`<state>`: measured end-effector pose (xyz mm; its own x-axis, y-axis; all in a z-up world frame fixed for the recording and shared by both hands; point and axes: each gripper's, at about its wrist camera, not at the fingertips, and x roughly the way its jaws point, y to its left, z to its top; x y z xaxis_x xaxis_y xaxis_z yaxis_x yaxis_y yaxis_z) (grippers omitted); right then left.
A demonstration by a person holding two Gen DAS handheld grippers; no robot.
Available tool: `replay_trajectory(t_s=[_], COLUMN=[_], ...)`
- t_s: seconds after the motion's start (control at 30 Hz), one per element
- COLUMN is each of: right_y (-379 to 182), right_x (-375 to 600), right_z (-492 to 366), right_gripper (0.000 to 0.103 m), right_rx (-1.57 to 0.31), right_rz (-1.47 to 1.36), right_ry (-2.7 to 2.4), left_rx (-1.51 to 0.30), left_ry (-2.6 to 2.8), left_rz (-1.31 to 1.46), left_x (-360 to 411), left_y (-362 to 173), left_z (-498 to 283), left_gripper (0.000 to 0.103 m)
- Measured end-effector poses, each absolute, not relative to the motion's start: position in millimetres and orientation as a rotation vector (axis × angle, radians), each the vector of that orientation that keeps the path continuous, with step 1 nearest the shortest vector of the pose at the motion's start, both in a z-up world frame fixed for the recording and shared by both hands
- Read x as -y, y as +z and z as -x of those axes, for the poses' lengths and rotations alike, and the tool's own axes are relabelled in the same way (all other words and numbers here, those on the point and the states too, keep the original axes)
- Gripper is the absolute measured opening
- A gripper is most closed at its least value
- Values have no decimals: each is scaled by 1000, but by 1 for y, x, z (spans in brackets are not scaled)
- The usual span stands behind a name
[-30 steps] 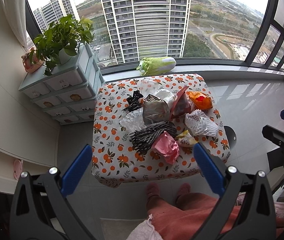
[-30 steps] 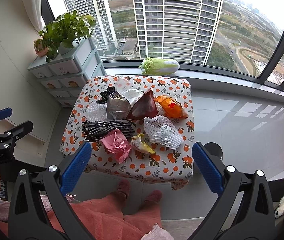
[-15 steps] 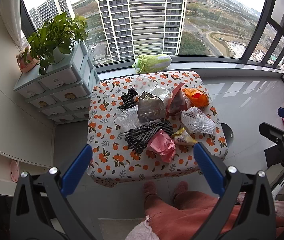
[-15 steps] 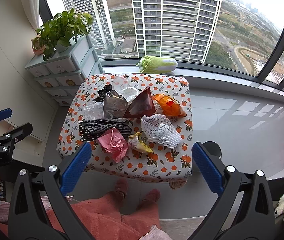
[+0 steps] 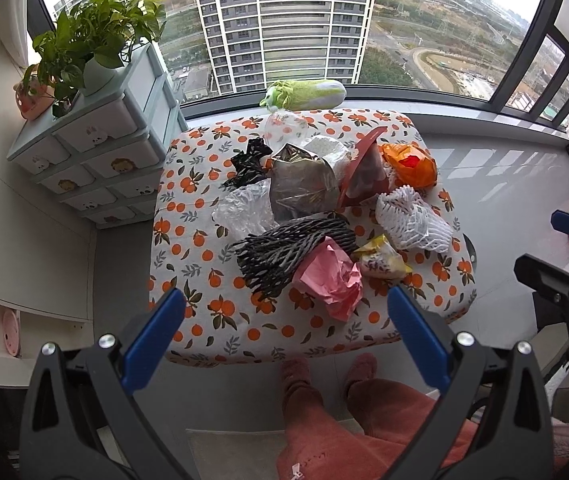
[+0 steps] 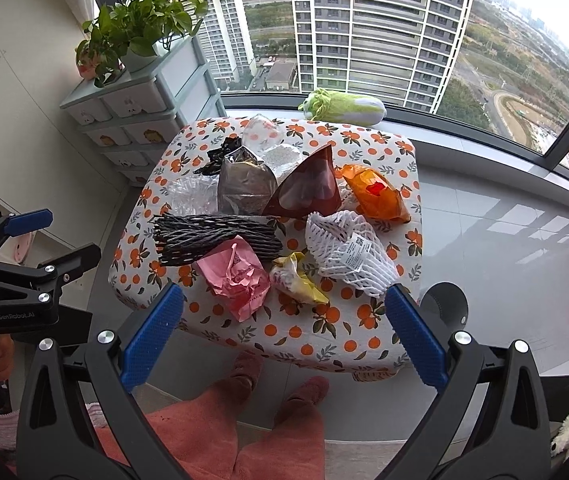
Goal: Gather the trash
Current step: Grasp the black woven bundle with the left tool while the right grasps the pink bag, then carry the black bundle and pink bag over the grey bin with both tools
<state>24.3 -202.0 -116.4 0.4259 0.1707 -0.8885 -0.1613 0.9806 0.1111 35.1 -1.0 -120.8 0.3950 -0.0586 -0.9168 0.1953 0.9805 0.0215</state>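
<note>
A pile of trash lies on a small table with an orange-print cloth [image 5: 188, 264] [image 6: 364, 328]. It holds a pink crumpled bag [image 5: 330, 280] [image 6: 238, 276], a black-and-white netting bundle [image 5: 288, 250] [image 6: 212, 236], a white foam net [image 5: 412, 218] [image 6: 350, 254], a yellow wrapper [image 5: 378, 260] [image 6: 298, 282], an orange bag [image 5: 410, 164] [image 6: 376, 192], a silver foil bag [image 5: 302, 188] [image 6: 244, 186] and a dark red pouch [image 5: 366, 172] [image 6: 308, 188]. My left gripper [image 5: 282, 330] and right gripper [image 6: 282, 330] are both open and empty, held above the table's near edge.
A pale green drawer unit [image 5: 100, 152] [image 6: 144, 120] with a potted plant [image 5: 96, 44] stands left of the table. A plush cabbage [image 5: 304, 94] [image 6: 342, 106] lies on the window sill. The person's pink-clad legs [image 5: 340, 412] are below the table edge. Grey tiled floor [image 6: 504, 240] lies to the right.
Both grippers have moved a little toward the table, so the trash pile sits larger and lower in view. Both stay open.
</note>
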Motion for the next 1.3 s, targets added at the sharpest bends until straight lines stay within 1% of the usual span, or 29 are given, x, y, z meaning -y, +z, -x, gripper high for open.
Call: replay_trajectory(t_s=[0.1, 0.23, 0.47, 0.5, 0.57, 0.6, 0.63, 0.67, 0.7, 0.77, 0.8, 0.87, 0.9, 1.1, 1.3], right_y=[-147, -202, -296, -309, -330, -339, -346, -353, -359, -366, -365, -359, -355, -314, -256], right_x=[177, 140, 87, 84, 78, 77, 76, 76, 74, 74, 73, 73, 74, 82, 102], right_z=[-35, -49, -55, -55, -56, -56, -55, -55, -55, -55, -55, -55, -55, -55, -38], right_gripper=[97, 97, 97, 97, 97, 94, 90, 71, 46, 43, 39, 35, 30, 28, 28], right_rx=[-1113, -1115, -1060, -1061, -1074, -1082, -1087, -1092, -1103, -1113, -1111, -1110, -1109, -1102, -1051], right_rz=[46, 152, 353, 368, 382, 391, 405, 420, 443, 460, 465, 455, 442, 350, 232], right_ry=[286, 385, 496, 498, 504, 504, 500, 497, 486, 481, 482, 486, 486, 485, 449], left_rx=[-1143, -1162, -1193, -1190, -1197, -1197, -1204, -1239, -1271, -1268, -1258, -1227, -1210, -1119, -1045], left_ry=[-157, -194, -270, -282, -300, -312, -329, -350, -361, -372, -384, -409, -420, -446, -447], left_rz=[-155, -146, -148, -149, -145, -139, -134, -124, -108, -99, -116, -142, -149, -173, -178], left_x=[-6, -18, -24, -25, -25, -26, -27, -27, -28, -31, -30, -28, -27, -27, -39], left_y=[-151, -195, -260, -268, -282, -289, -295, -303, -312, -320, -321, -315, -311, -271, -214], left_z=[-50, -73, -105, -109, -116, -119, -122, -126, -130, -132, -132, -127, -124, -112, -99], left_gripper=[100, 100, 100, 98, 97, 88, 74, 45, 34, 24, 20, 17, 16, 14, 14])
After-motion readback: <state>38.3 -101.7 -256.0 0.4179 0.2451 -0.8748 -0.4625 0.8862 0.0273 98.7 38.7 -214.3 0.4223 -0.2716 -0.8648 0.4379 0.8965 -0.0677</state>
